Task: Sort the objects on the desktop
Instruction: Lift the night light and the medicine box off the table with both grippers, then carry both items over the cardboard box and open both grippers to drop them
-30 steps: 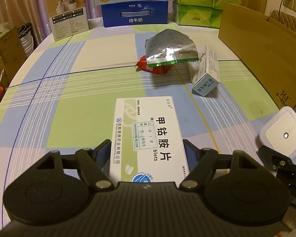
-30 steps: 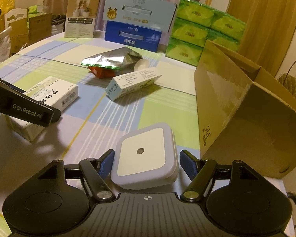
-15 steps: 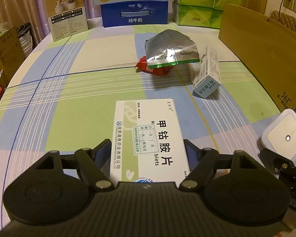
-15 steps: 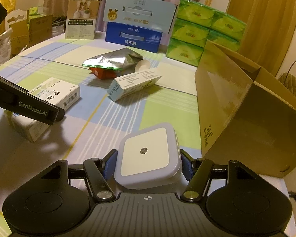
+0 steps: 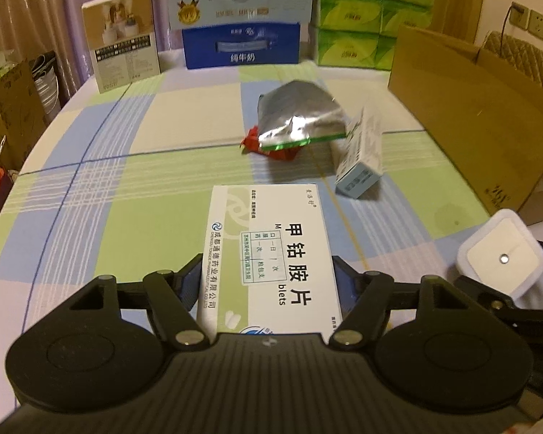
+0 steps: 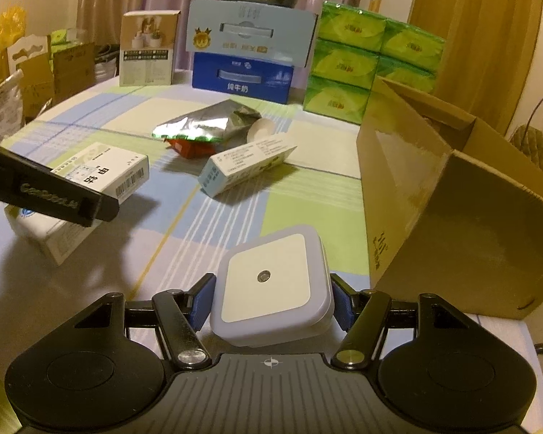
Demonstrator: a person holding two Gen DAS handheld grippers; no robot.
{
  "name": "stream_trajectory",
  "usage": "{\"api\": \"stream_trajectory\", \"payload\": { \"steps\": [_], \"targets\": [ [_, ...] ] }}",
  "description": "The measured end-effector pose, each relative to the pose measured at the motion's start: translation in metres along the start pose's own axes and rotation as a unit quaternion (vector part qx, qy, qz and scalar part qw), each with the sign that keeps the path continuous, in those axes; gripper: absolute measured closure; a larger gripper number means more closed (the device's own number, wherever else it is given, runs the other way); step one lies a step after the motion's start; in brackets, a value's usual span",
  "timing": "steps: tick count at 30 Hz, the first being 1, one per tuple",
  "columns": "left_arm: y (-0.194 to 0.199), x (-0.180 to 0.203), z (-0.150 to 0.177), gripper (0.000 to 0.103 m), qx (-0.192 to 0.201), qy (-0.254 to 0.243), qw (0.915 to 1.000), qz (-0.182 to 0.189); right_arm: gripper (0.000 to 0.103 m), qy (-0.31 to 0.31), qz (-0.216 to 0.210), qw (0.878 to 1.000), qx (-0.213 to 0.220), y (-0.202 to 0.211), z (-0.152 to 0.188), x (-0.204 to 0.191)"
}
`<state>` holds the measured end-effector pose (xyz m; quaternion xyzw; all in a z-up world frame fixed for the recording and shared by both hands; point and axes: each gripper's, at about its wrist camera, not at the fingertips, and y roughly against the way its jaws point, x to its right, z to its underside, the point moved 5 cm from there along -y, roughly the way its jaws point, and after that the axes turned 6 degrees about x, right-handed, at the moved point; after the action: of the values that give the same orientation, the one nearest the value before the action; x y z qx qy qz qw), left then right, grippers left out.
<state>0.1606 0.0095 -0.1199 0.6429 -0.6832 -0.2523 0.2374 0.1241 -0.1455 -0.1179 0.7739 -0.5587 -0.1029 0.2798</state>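
My left gripper [image 5: 268,278] is shut on a white medicine box [image 5: 271,238], holding its near end by the long sides. From the right wrist view, that medicine box [image 6: 105,177] shows at the left behind one black left finger [image 6: 61,199]. My right gripper [image 6: 271,300] is shut on a square white night light [image 6: 271,282], which sits tilted between the blue pads, just above the checked tablecloth [image 6: 184,224]. In the left wrist view the night light [image 5: 499,260] appears at the right edge.
An open cardboard box [image 6: 452,195] stands just right of my right gripper. Mid-table lie a silver foil bag [image 5: 297,119] over a red packet [image 5: 271,148], and a long blue-white carton [image 5: 362,159]. Milk cartons [image 5: 240,45], green tissue packs [image 5: 358,18] and a beige box [image 5: 123,54] line the back.
My right gripper's fingers have closed onto the night light, and it has tipped up and risen slightly. The left gripper has kept hold of the medicine box and shifted a little.
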Motion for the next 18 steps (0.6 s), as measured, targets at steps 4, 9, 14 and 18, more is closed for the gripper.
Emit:
{"api": "stream_trajectory", "payload": {
  "steps": [4,9,14,18],
  "targets": [
    [0.02,0.005,-0.007,0.036,0.011,0.002,0.9999,0.005,0.041,-0.016,0.003,1.0,0.011,0.012,-0.01,0.005],
    [0.046,0.015,-0.019,0.036,0.027,-0.003,0.9996,0.012,0.041,-0.035,0.003,0.999,0.024,0.035,-0.022,0.014],
    [0.068,0.03,-0.028,0.036,0.035,-0.009,0.9991,0.024,0.041,-0.065,0.005,0.997,0.035,0.058,-0.035,0.027],
    [0.083,0.044,-0.033,0.036,0.041,-0.014,0.9985,0.033,0.041,-0.093,0.007,0.995,0.045,0.076,-0.047,0.041]
  ]
}}
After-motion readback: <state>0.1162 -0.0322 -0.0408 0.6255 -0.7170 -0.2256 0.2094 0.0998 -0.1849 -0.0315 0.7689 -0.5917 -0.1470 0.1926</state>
